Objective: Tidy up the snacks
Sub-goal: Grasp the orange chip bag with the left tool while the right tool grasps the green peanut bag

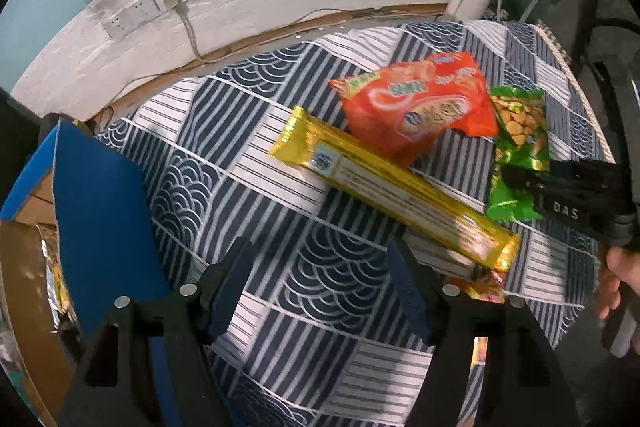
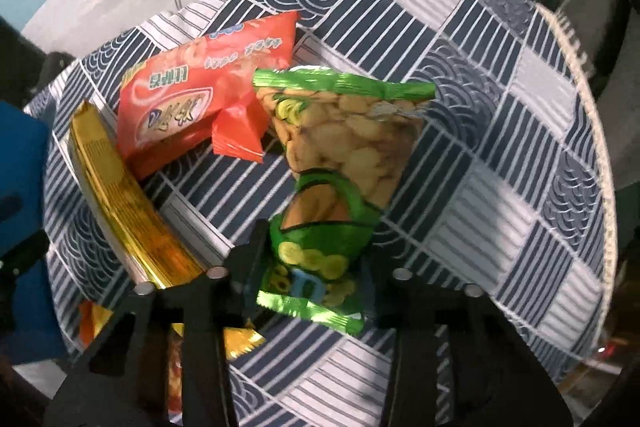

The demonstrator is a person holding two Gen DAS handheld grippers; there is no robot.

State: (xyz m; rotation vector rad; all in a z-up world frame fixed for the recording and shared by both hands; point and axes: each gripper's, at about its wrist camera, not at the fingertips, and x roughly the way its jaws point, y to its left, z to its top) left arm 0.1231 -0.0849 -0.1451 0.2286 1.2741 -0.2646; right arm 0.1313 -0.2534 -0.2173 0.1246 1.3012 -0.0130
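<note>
Left wrist view: left tongs (image 1: 320,291) spread open over the patterned tabletop (image 1: 256,163), nothing between the pads. Long gold packet (image 1: 392,187) lying diagonally just ahead, its far end tucked under the red snack bag (image 1: 416,107). Green snack bag (image 1: 516,143) beside the red one, near end pinched by the right tongs (image 1: 520,183), held by a hand (image 1: 616,283) at the frame's right edge. Blue box (image 1: 100,227) at left, flap raised, foil wrappers inside.

Right wrist view: right tongs (image 2: 316,267) squeezed shut on the green snack bag's (image 2: 340,155) lower half, wrapper crumpled at the pinch. Red snack bag (image 2: 192,99) touching it at left; gold packet (image 2: 128,211) further left, partly under the red bag.
</note>
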